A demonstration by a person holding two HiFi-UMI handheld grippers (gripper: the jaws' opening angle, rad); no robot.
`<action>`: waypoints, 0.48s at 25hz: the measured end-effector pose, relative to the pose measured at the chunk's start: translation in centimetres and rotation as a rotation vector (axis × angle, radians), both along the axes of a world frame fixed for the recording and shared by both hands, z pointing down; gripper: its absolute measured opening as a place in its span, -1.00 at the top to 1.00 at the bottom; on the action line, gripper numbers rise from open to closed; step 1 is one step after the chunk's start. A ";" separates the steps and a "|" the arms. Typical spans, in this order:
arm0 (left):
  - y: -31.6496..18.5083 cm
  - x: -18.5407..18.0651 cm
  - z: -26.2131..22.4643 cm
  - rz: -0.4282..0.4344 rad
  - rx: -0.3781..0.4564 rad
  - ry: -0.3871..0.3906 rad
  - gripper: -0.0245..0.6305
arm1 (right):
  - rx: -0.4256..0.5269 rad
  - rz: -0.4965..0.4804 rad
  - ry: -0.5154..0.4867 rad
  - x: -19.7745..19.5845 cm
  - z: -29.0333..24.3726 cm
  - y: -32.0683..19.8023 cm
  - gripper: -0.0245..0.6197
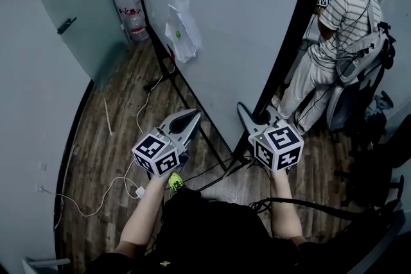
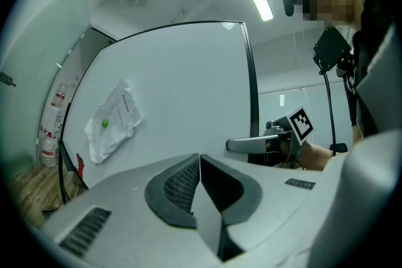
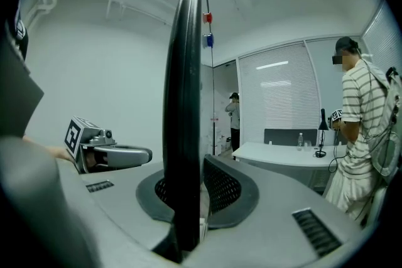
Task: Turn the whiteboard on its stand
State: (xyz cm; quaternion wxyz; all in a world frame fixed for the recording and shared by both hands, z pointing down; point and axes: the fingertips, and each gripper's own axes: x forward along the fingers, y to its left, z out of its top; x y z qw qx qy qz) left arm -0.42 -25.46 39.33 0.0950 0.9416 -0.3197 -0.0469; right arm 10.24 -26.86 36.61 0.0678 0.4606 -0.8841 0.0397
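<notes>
1. A frosted glass wall curves round from 9 to 11 o'clock, with wood floor between it and the board.
2. A person in a striped shirt stands at 2 o'clock, just past the board's far side, back turned to me, close to the edge I hold.
3. Dark chairs crowd the floor at 3 o'clock.
4. Water bottles stand against the wall at 11 o'clock, near the board's far end.
5. A white cable trails over the floor at 8 o'clock.
6. The whiteboard fills 12 o'clock: upright, its white face bare apart from one item, with a black frame down its near edge.
7. Its black stand legs splay over the floor below it, one bar running between my two grippers.
8. A crumpled sheet in a plastic sleeve is pinned to the face by a green magnet at 11 o'clock.
9. A red magnet and a blue magnet sit high on the board's edge.
10. My right gripper has its jaws clamped on the black frame at 1 o'clock.
11. My left gripper is at 11 o'clock, jaws pressed together on nothing, pointing at the white face and not touching it.
</notes>
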 end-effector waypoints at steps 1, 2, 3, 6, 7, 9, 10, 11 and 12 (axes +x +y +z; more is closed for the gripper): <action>0.0 0.0 0.1 -0.001 -0.002 -0.001 0.89 | -0.001 0.000 0.000 0.0 0.0 0.0 0.74; 0.1 0.0 0.1 -0.002 -0.003 -0.002 0.89 | -0.001 -0.001 0.000 0.0 0.0 0.1 0.74; 0.2 0.0 0.1 -0.004 -0.002 -0.003 0.89 | -0.001 -0.001 -0.002 0.1 0.0 0.2 0.74; 0.7 -0.1 0.0 -0.010 0.002 -0.004 0.89 | 0.006 -0.001 -0.017 0.2 -0.1 0.9 0.74; 0.8 0.0 -0.1 -0.011 0.004 -0.004 0.89 | 0.009 -0.002 -0.019 0.3 -0.2 1.1 0.74; 1.1 0.0 -0.2 -0.012 0.004 -0.003 0.89 | 0.014 -0.003 -0.020 0.3 -0.3 1.4 0.74; 1.0 0.0 -0.1 -0.012 0.003 -0.002 0.89 | 0.015 -0.004 -0.020 0.2 -0.3 1.3 0.74; 0.8 0.0 -0.1 -0.011 0.001 -0.001 0.89 | 0.014 -0.004 -0.020 0.1 -0.2 1.1 0.74; 0.6 -0.1 0.0 -0.010 0.000 0.000 0.89 | 0.013 -0.003 -0.020 0.0 -0.1 0.9 0.74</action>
